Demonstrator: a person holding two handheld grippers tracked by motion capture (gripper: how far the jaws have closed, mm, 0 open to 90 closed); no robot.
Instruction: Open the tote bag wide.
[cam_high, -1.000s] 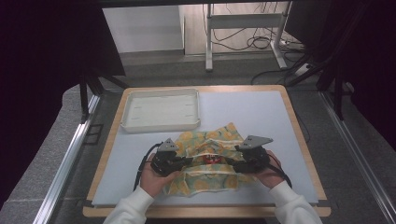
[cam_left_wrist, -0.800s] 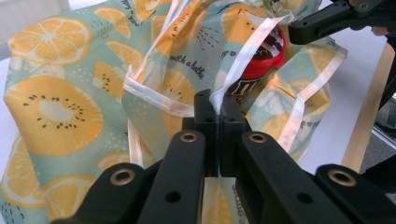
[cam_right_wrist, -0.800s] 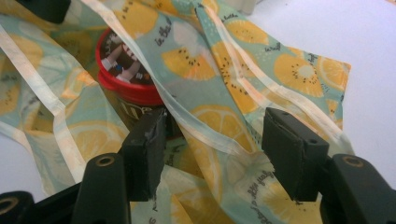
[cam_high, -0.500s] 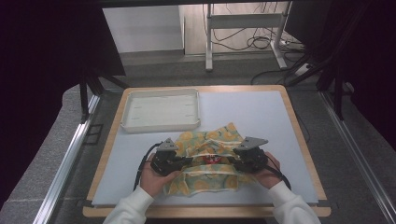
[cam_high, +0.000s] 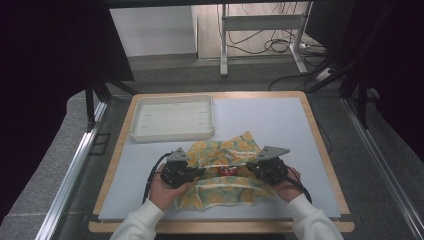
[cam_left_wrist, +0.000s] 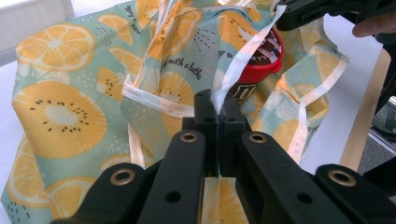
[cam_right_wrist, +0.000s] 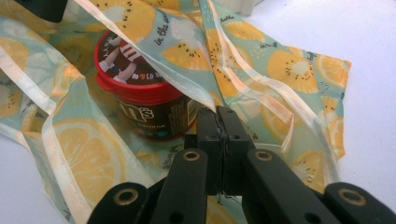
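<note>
Fabric printed with orange and kiwi slices on pale green, edged in cream tape, makes up the bag (cam_high: 220, 172) that lies crumpled on the blue-grey table mat (cam_high: 280, 125), just in front of the empty white tray (cam_high: 172, 120). Small black lettering runs across its panels, and its mouth gapes between the two tools.

Left of the bag's opening, the left gripper (cam_high: 196, 171) has its black jaws clamped tight on the cream-taped rim; in the left gripper view (cam_left_wrist: 217, 108) the tape rises straight out from between the closed pads. The person's left hand (cam_high: 162, 192) wraps the tool's body at the bag's left edge.

Inside the bag, between the two grippers, stands a small brown tub with a red lid (cam_right_wrist: 140, 100), upright on the fabric and partly crossed by a strip of cream hem.

Right of the opening, the right gripper (cam_high: 252, 167) has just been closing, and its jaws now meet on the bag's hem, as the right gripper view (cam_right_wrist: 218, 114) shows, with thin fabric pinched between the pads. The right hand (cam_high: 287, 187) holds it at the bag's right edge.
</note>
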